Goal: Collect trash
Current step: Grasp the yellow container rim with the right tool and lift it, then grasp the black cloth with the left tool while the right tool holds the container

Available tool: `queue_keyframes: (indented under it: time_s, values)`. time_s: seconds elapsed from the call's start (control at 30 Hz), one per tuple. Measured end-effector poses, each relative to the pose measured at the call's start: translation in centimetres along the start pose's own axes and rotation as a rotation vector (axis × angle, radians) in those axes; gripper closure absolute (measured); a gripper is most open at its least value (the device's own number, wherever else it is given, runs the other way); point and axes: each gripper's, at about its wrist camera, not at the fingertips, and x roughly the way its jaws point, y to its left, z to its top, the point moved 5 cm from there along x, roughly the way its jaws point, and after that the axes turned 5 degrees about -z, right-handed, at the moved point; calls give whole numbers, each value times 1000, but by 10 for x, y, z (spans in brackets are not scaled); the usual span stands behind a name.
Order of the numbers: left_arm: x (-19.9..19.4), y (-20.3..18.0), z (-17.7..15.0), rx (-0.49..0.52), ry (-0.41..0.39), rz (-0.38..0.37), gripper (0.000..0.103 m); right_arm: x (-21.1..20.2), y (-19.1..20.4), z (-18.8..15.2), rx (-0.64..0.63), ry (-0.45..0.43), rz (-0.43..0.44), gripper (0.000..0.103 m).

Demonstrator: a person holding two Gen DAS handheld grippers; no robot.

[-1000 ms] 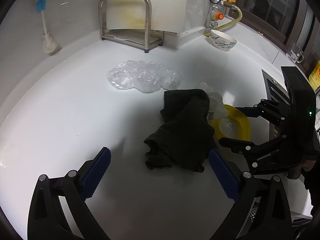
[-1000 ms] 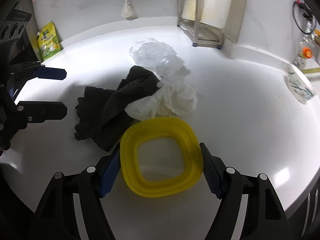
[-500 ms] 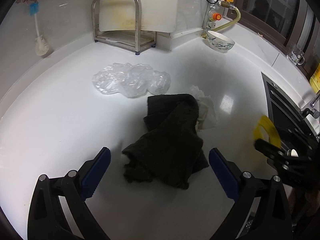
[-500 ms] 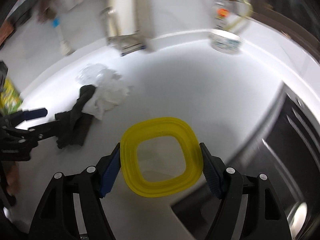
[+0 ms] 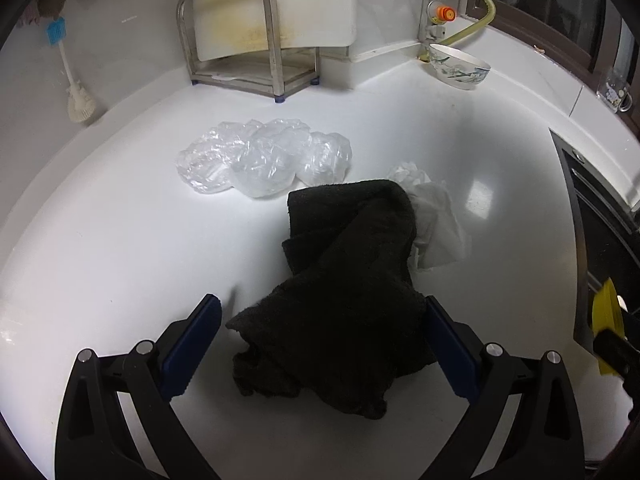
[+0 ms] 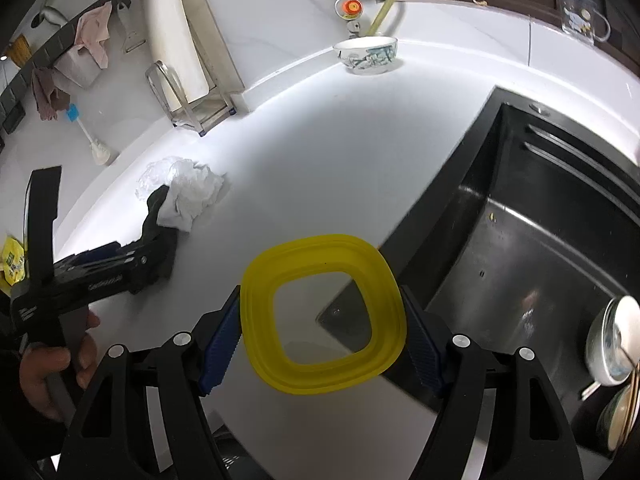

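A crumpled black cloth lies on the white counter, and my left gripper stands open with a blue pad on either side of it. Behind the cloth are a clear plastic wrap bundle and a crumpled white tissue. My right gripper is shut on a yellow square lid and holds it in the air above the sink's near corner. In the left wrist view the lid shows edge-on at the far right. The right wrist view shows the cloth, the tissue and the left gripper at the left.
A dark sink opens on the right, with bowls in its corner. A patterned bowl stands by the back wall near a gas valve. A metal rack with a white board and a brush stand at the back. A hand holds the left gripper.
My right gripper has carried the yellow lid away from beside the cloth, rightward to the sink, and rolled as it went. My left gripper has come closer to the black cloth.
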Motion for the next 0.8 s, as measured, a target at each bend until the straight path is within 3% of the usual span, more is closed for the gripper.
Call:
queue_keyframes:
  time_s: [0.13,0.23,0.33,0.4,0.47,0.8]
  values:
    - [-1,2,-2,-18,-2,-27,16,-2,7,-8,1,9,17,32]
    - [-6,4,-5,-38,-18,-64,30,-7,13,-11,7,3,31,32]
    - [-12,2,-7,-28,-23,-85,53,-13,16,-13,18,-2,35,32]
    - [-17,2,-6,-18,-19,-104,77,-18,17,-15,33,-3,44,32]
    - [-20,4,-6,-13,-11,-113,84,-23,19,-15,31,-5,41,32]
    - [-55,28,-6,-41,-21,-94,90,-57,29,-25,36,-5,52,32]
